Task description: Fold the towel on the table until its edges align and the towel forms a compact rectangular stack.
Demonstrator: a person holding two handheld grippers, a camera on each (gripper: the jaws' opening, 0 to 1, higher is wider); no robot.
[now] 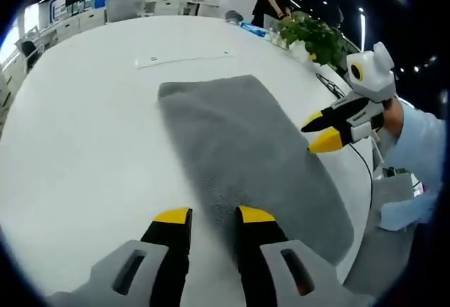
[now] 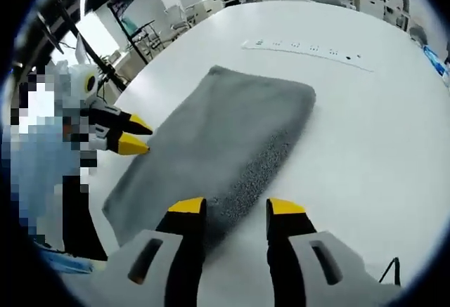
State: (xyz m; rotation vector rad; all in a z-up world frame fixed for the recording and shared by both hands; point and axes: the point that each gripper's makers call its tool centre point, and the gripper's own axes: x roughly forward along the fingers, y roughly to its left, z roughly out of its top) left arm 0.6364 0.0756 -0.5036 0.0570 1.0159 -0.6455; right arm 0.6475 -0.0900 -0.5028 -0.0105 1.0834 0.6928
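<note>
My grey terry-cloth towel lies flat on the round white surface, already a long narrow rectangle rather than a full spread. In the left gripper view its long axis runs from the near end between my left tool's jaws away toward the thin white strip lying on the surface beyond the towel. The far short edge faces that strip, and the near short edge reaches toward the rim of the surface.

My left tool hovers with its yellow-tipped jaws spread, straddling the towel's near long edge and gripping nothing. My right tool is likewise spread, empty, over the opposite long edge, as the right gripper view shows; seen from the left gripper view, it sits just beside the towel's side.

I judge the next fold should go across the long axis, bringing one short end over the other. To do it well, I would take both corners of one short edge, one per tool, pinch only the top fabric at the very corners, lift evenly, and carry the edge straight along the towel's length toward the strip so the sides stay matched.
</note>
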